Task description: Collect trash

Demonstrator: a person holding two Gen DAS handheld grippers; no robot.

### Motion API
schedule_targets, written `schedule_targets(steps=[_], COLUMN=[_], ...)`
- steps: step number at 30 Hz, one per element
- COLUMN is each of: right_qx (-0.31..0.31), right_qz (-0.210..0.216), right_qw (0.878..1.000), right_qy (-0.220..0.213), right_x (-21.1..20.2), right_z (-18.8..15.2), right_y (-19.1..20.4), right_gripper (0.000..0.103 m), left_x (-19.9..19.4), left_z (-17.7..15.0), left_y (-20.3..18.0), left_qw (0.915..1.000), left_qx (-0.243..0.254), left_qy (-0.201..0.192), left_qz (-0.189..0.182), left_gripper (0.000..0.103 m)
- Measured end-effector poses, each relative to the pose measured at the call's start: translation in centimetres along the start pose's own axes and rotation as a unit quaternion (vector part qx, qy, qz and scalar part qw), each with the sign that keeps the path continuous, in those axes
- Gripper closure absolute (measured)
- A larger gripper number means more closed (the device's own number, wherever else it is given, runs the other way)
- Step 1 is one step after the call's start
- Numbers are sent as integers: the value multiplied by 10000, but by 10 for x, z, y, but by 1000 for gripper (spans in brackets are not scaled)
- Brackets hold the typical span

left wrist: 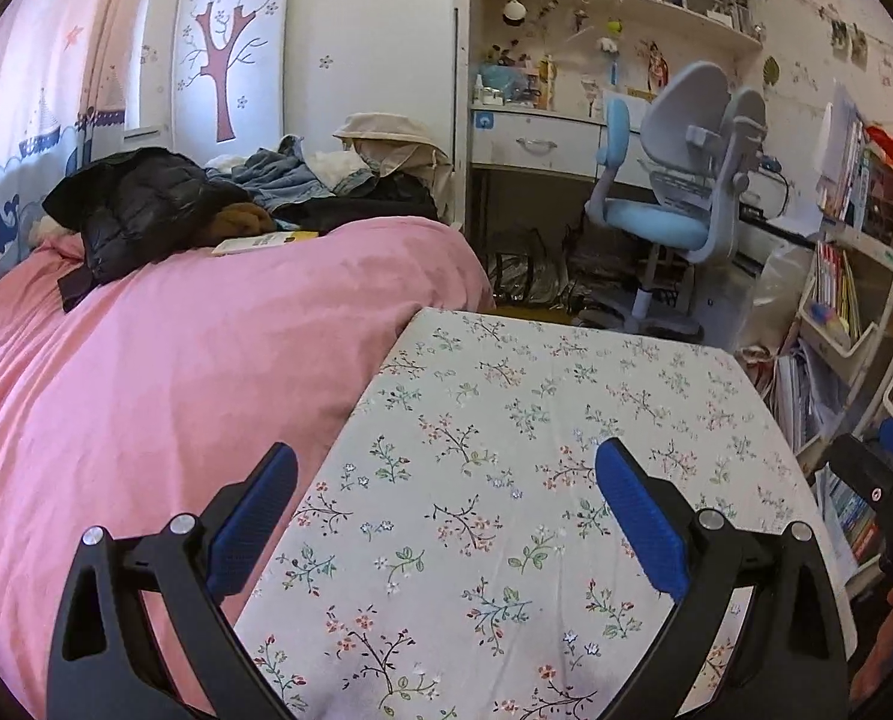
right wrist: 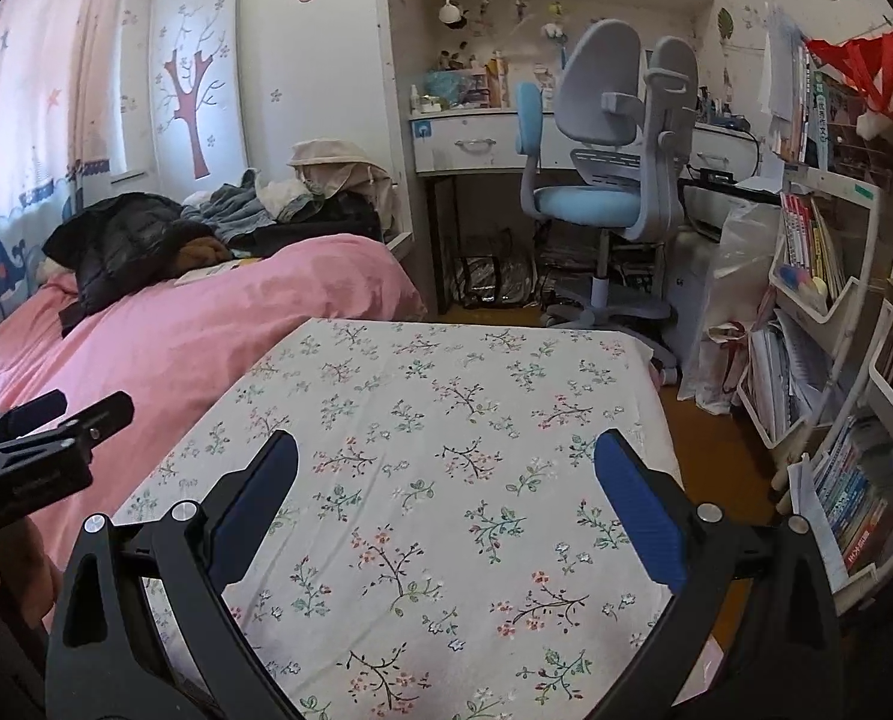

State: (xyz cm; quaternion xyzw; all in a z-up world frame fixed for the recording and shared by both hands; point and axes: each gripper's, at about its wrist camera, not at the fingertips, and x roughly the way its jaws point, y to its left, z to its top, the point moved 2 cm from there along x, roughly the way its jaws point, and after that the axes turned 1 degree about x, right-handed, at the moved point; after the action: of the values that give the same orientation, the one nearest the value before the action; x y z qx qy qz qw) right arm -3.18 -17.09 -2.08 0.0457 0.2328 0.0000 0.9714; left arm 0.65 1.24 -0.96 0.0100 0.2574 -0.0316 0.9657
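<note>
No trash item shows in either view. My left gripper (left wrist: 446,462) hangs open over the near left part of a table under a floral cloth (left wrist: 506,420), with nothing between its blue pads. My right gripper (right wrist: 446,450) is open too, above the same floral cloth (right wrist: 446,384), and holds nothing. The left gripper (right wrist: 56,420) also shows at the left edge of the right wrist view, and part of the right gripper (left wrist: 890,468) shows at the right edge of the left wrist view.
A bed with a pink cover (left wrist: 176,360) borders the table on the left, with piled clothes (left wrist: 146,198) and a book (left wrist: 260,242) on it. Beyond the table stand a blue and grey desk chair (left wrist: 674,204) and a white desk (left wrist: 536,144). Bookshelves (right wrist: 818,276) and a clear plastic bag (right wrist: 734,276) line the right.
</note>
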Motion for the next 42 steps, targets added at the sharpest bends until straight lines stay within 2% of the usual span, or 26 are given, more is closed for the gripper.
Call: schedule_targets(steps=[9,33,42], right_qx=[-92,-224,-210], right_qz=[-25,-88,-131], right_qw=[9999,9997,9997], right_qy=[58,32,60], right_x=[1,0,-1], right_z=[-4,-5,-5], right_y=[6,10,9], right_gripper=[7,7,7], left_x=[2,2,-2], left_z=[-4,-5,-3], left_y=[-8,-13,-13], left_qw=[9997,9994,9996], left_qx=[226,336,269], left_qy=[91,37,-76], left_qz=[-26,75,-24], left_gripper=[8,8,8])
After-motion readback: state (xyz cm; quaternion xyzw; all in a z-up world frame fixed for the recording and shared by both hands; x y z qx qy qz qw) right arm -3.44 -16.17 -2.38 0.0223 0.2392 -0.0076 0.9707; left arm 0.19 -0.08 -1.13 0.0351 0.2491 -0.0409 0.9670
